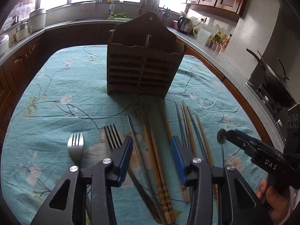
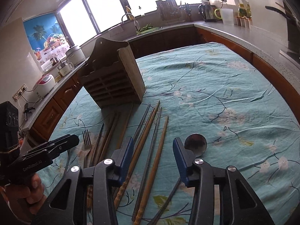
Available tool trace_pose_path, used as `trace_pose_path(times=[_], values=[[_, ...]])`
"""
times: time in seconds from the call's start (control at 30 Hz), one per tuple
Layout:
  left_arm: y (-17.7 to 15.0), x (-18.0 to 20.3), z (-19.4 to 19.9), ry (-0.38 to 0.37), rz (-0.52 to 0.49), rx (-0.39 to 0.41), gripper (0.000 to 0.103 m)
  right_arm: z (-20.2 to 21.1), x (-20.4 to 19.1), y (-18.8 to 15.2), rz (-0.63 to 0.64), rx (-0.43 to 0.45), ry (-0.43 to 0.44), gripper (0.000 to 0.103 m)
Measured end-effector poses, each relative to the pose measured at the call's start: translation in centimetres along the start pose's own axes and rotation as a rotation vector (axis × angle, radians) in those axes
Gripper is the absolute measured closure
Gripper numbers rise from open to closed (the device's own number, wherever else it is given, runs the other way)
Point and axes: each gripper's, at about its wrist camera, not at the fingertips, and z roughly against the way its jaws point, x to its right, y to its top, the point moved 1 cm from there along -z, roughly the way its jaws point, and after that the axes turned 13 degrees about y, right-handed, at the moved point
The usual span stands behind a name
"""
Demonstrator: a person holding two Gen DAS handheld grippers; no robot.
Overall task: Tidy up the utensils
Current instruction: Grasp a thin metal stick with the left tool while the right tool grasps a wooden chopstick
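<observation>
A slatted wooden utensil holder [image 1: 142,63] [image 2: 112,78] stands upright on the teal floral tablecloth [image 1: 65,93]. In front of it lie several wooden chopsticks [image 1: 150,123] and metal chopsticks [image 1: 184,120], two forks [image 1: 76,146] [image 1: 112,135] and a round spoon [image 1: 221,133] [image 2: 196,142]. My left gripper [image 1: 151,140] is open above the wooden chopsticks, its pads apart from them. My right gripper [image 2: 153,140] is open over a wooden chopstick [image 2: 159,150] and a metal one [image 2: 151,150], with the spoon just right of it. Neither holds anything.
A kitchen counter [image 1: 215,50] wraps around the table, with a sink and tap [image 1: 110,5], a kettle [image 1: 183,25], a rice cooker [image 1: 37,19] and a black wok on the stove [image 1: 271,82]. A hand [image 2: 31,191] holds the left gripper.
</observation>
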Motion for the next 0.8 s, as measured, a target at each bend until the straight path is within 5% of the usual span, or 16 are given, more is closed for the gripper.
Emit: trace_pose_path(times=[0.43,0.67,0.8], values=[[3.4,-0.7,-7.1,0.106,-0.032,-0.125,0.076,-5.2,2.7,1.6,-0.031,-0.130,-0.067,0.074],[3.7,1.1,-9.0,0.167,-0.129,-0.118,0.078,-6.9,1.4,2.0,0.098,-0.158,-0.153,0.080],[3.7,2.2,-9.5,0.174,-0.160,-0.100,0.098,-7.1,1.1,2.0,0.116,-0.160,-0.145,0.094]])
